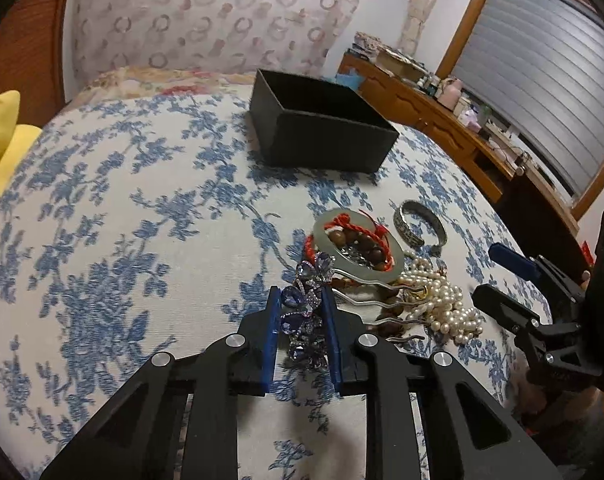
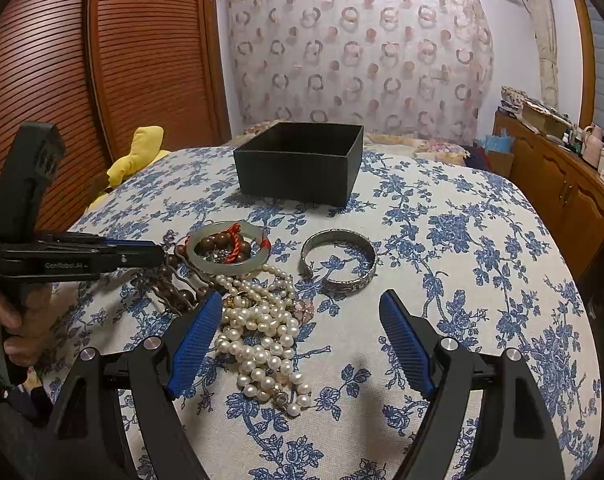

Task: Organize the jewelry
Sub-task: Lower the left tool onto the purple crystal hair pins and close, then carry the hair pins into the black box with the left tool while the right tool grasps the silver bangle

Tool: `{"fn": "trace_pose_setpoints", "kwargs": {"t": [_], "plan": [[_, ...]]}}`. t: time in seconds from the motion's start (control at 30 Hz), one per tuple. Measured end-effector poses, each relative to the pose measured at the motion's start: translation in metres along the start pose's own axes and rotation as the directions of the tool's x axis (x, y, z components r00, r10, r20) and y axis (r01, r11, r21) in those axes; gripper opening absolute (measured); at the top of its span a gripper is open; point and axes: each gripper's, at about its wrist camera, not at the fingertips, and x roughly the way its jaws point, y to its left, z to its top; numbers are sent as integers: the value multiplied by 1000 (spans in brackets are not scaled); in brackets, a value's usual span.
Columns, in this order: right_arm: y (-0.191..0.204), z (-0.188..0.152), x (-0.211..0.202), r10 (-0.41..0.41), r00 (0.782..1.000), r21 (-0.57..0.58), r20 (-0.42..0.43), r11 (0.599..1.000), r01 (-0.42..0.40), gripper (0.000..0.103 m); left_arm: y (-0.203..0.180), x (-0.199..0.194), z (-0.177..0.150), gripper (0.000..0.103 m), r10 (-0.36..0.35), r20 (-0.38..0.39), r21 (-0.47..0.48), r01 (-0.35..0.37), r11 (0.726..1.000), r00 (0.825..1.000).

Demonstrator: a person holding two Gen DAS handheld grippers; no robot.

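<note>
My left gripper [image 1: 304, 300] is shut on the jewelled head of a blue-gem hair comb [image 1: 304, 312]; its metal prongs reach right toward the pile. A jade bangle [image 1: 358, 246] with red cord and brown beads, a silver cuff [image 1: 420, 226] and a pearl necklace [image 1: 442, 300] lie beyond. An open black box [image 1: 322, 124] stands farther back. My right gripper [image 2: 300, 304] is open and empty, low over the pearl necklace [image 2: 262, 336], with the silver cuff [image 2: 338, 262], the jade bangle [image 2: 228, 248] and the black box [image 2: 302, 164] ahead. The left gripper [image 2: 154, 254] shows at the left.
Everything rests on a blue-flowered white cover [image 2: 462, 260]. A yellow cushion [image 2: 138, 156] lies at the left edge. A wooden sideboard [image 2: 562, 188] with clutter stands at the right. A wooden shutter door [image 2: 82, 80] and a patterned curtain [image 2: 358, 56] are behind.
</note>
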Motion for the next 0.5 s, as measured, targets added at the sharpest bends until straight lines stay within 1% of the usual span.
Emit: {"fn": "trace_pose_setpoints", "kwargs": {"t": [0.3, 0.5], "plan": [[3, 4, -1, -6, 1000, -34, -8, 999, 6, 83, 8, -26, 5, 19, 61, 92, 0, -61, 998, 994], [-12, 22, 5, -11, 1000, -47, -8, 999, 11, 83, 11, -30, 16, 19, 86, 128, 0, -87, 996, 988]]}}
